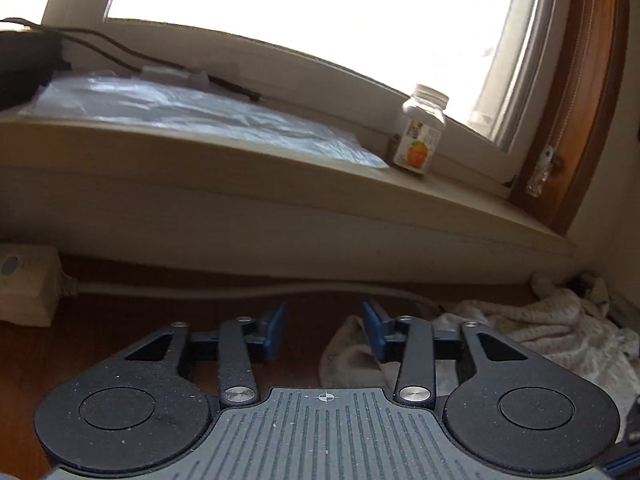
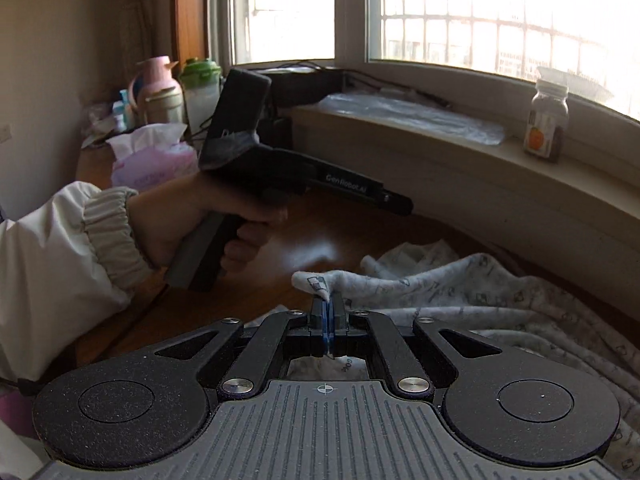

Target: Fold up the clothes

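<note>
pinching a fold of the pale printed cloth (image 2: 460, 296) between the blue pads (image 2: 320, 320) of the right gripper (image 2: 328, 312), pressed tight together at 6 o'clock in the right wrist view. spreading away to 3 o'clock and 4 o'clock, the rest of that cloth, rumpled on the brown wooden table (image 2: 304, 236). gripping the black handle of the other tool at 9 o'clock, a hand (image 2: 224, 216) coming out of a white puffy sleeve (image 2: 52, 256), held above the table and apart from the cloth. standing open in its own view, the left gripper (image 1: 325, 330), blue pads (image 1: 276, 332) apart with bare table between them and nothing held. lying just past the right pad toward 4 o'clock, the same cloth (image 1: 560, 328), bunched against the wall. further back at 10 o'clock in the right wrist view, a pink tissue pack (image 2: 152, 156), a pink flask (image 2: 154, 88) and a green-lidded jug (image 2: 200, 88). farthest off at 2 o'clock, a small jar with an orange picture (image 2: 546, 120) on the window sill (image 2: 440, 148), beside a clear plastic sheet (image 2: 412, 114).
</note>
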### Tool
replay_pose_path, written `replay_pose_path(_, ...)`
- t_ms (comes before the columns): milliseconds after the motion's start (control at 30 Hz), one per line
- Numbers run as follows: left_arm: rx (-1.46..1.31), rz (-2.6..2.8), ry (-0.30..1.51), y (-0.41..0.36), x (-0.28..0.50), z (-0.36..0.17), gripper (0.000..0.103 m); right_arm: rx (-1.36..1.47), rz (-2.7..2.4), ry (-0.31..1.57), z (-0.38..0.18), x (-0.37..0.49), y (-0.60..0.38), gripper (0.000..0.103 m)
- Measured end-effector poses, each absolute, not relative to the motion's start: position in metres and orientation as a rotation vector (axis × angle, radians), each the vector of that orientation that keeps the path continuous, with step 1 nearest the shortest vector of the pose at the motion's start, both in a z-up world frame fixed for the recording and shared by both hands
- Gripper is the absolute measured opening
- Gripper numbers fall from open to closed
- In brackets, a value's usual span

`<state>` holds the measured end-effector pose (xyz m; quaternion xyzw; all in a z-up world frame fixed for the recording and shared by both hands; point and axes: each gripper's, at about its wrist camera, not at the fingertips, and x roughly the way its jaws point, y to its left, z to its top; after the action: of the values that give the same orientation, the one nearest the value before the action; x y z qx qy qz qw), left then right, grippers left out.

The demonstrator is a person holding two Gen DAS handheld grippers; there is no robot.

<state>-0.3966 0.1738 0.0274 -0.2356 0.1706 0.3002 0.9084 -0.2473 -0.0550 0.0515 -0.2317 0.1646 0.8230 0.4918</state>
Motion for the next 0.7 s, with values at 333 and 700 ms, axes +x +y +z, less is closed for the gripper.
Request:
replay_pose_path(333, -0.494, 0.547, 0.487, 0.172, -0.339, 0.018, 0.048, -0.639, 1.970, 0.427, 0.037, -0.234, -0.067, 0.023)
replay_pose_path(700, -0.465, 0.565, 0.496, 0.172, -0.333, 0.012, 0.024, -0.514, 1.660, 0.438, 0.032, -0.122, -0.093, 0.041)
